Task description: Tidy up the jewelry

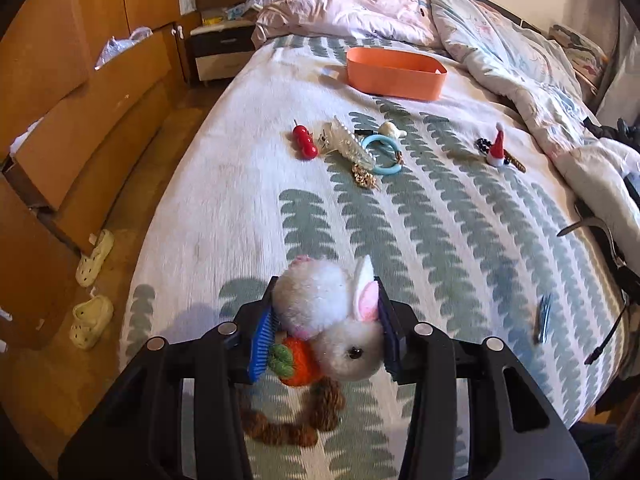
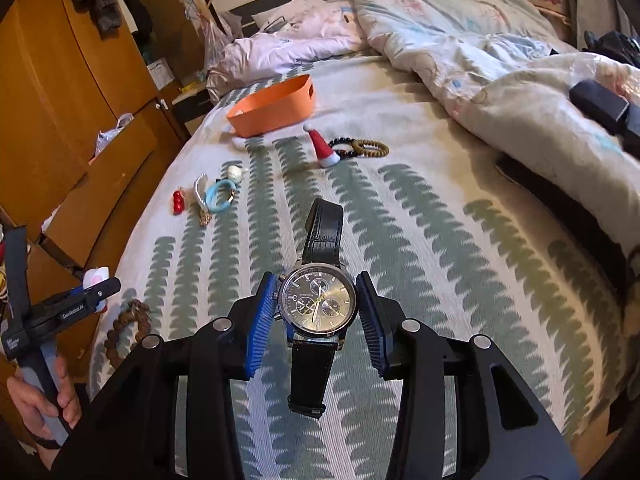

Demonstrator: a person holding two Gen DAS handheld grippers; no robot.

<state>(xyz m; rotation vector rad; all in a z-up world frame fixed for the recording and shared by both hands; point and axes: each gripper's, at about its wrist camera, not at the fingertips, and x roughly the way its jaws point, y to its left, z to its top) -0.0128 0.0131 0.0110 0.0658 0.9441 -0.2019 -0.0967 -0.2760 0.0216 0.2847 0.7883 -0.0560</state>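
Left wrist view: left gripper [image 1: 326,320] clamped on a white plush bunny hair tie [image 1: 340,320], both blue ribbed pads [image 1: 262,344] pressed into the fluff, jaws partway closed. An orange knitted carrot [image 1: 298,364] hangs off the bunny, and a brown braided loop [image 1: 296,420] trails below it over the bedspread [image 1: 460,240]. Landmark: orange bin [image 1: 394,74], open-topped, standing on the bedspread toward the far end. Nearer the camera than the bin, a cluster: red cherry clip [image 1: 305,142], clear pearl-edged claw clip [image 1: 348,142], light blue hair ring [image 1: 382,154], gold chain [image 1: 364,178], small cream piece [image 1: 390,129]. Right of that cluster, still nearer than the bin, a small Santa hat clip [image 1: 498,146] with dark beads [image 1: 482,145] beside it. Rumpled duvet [image 1: 500,40] lies right of the bin. No legible writing in this view. Right wrist view: right gripper [image 2: 318,312] holds a wristwatch [image 2: 318,300] by its case; the left pad touches the crown side, contact on the other pad hard to confirm, jaws partway closed, black leather strap running toward the orange bin [image 2: 276,110] and hanging down below. Dial carries small print, too fine to read. Santa hat clip [image 2: 324,148] and a tan bead bracelet [image 2: 372,147] lie just in front of the bin. At the left edge, a hand [image 2: 40,396] grips the other tool's handle; white lettering on its black body is blurred, unreadable.
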